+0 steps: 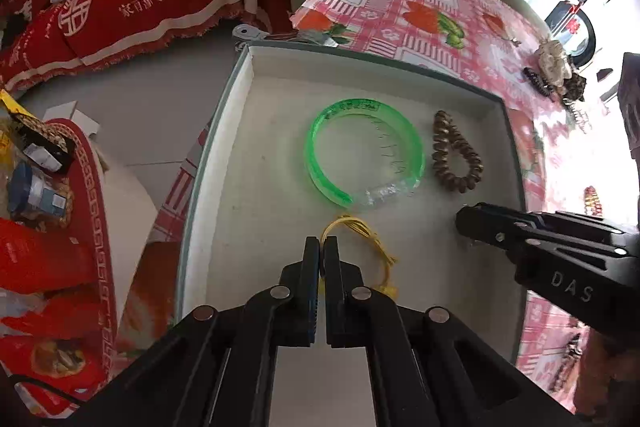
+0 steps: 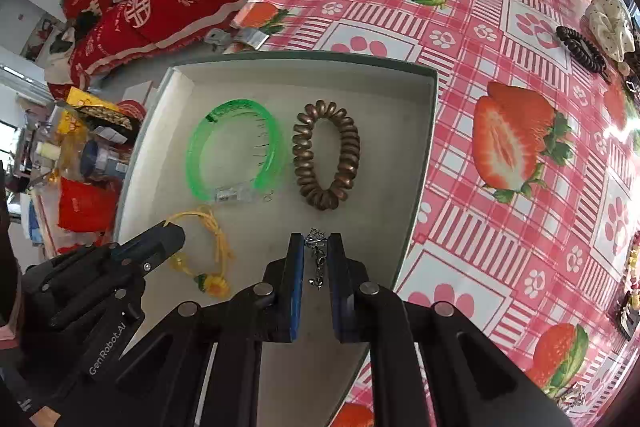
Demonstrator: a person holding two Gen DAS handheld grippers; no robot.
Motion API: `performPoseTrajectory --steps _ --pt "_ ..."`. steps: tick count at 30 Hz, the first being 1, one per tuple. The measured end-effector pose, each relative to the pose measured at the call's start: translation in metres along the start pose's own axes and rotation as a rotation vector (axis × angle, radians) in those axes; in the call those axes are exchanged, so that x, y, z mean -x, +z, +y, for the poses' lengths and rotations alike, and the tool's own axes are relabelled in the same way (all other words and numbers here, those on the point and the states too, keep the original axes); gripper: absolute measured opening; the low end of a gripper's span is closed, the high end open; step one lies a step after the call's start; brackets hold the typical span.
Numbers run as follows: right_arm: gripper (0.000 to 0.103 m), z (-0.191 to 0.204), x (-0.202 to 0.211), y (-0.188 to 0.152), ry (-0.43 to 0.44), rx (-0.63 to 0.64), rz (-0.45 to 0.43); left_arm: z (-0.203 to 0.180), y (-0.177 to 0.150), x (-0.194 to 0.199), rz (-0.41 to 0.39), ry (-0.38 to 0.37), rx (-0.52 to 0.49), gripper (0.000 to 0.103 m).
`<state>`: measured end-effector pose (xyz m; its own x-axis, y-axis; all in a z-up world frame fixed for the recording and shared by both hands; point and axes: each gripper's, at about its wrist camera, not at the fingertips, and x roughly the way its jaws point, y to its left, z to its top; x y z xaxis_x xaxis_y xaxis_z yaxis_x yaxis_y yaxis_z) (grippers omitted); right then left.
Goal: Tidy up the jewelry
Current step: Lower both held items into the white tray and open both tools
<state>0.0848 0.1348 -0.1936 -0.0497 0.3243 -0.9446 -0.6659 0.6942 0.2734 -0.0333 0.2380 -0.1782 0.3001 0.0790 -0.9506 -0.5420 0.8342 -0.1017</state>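
yellow cord bracelet [image 2: 208, 247]: lies low-left on the tray floor, thin soft cord with a small sunflower charm; judged very light and floppy, will dangle; best taken at the cord loop.
left gripper [image 1: 322, 247]: jaws pinched together, tips on the top of the cord loop; looks clamped on the cord, pointing steeply down into the tray.
green bangle [image 1: 362, 153]: clear green plastic ring flat mid-tray, apart from the cord; judged stiff, light, slick; grab across the rim, not the clear clasp part.
coil hair tie [image 2: 326, 155]: bronze spiral loop just beside the bangle on its right; springy, will stretch, any coil works.
silver chain [image 2: 316, 251]: small limp metal chain hanging between the right pads; light, slinky, could slip out if the grip loosens.
right gripper [image 2: 316, 247]: nearly closed, gripping the chain, over the tray's near right part.
tray [image 2: 430, 131]: shallow grey box with raised walls; open floor near the right wall and the front; tips must clear the rim.
tablecloth [image 2: 460, 75]: strawberry print, mostly bare beside the tray; more beads and a scrunchie [image 2: 610, 25] at the far right.
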Motion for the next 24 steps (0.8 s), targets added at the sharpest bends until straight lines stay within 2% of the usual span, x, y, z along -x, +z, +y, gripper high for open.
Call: performPoseTrajectory --steps 16,18,20,24 --pt "0.014 0.006 -0.01 0.022 -0.023 0.015 -0.019 -0.007 0.002 -0.007 0.012 0.107 -0.042 0.008" --pt "0.019 0.005 -0.009 0.021 -0.009 0.01 -0.017 -0.008 0.002 -0.004 0.009 0.115 -0.042 0.008" --pt "0.031 0.006 -0.008 0.02 -0.004 0.011 -0.02 -0.009 0.001 -0.002 0.009 0.117 -0.042 0.008" --pt "0.033 0.004 0.003 0.018 0.017 0.009 -0.04 -0.012 0.001 0.003 0.007 0.117 -0.05 0.008"
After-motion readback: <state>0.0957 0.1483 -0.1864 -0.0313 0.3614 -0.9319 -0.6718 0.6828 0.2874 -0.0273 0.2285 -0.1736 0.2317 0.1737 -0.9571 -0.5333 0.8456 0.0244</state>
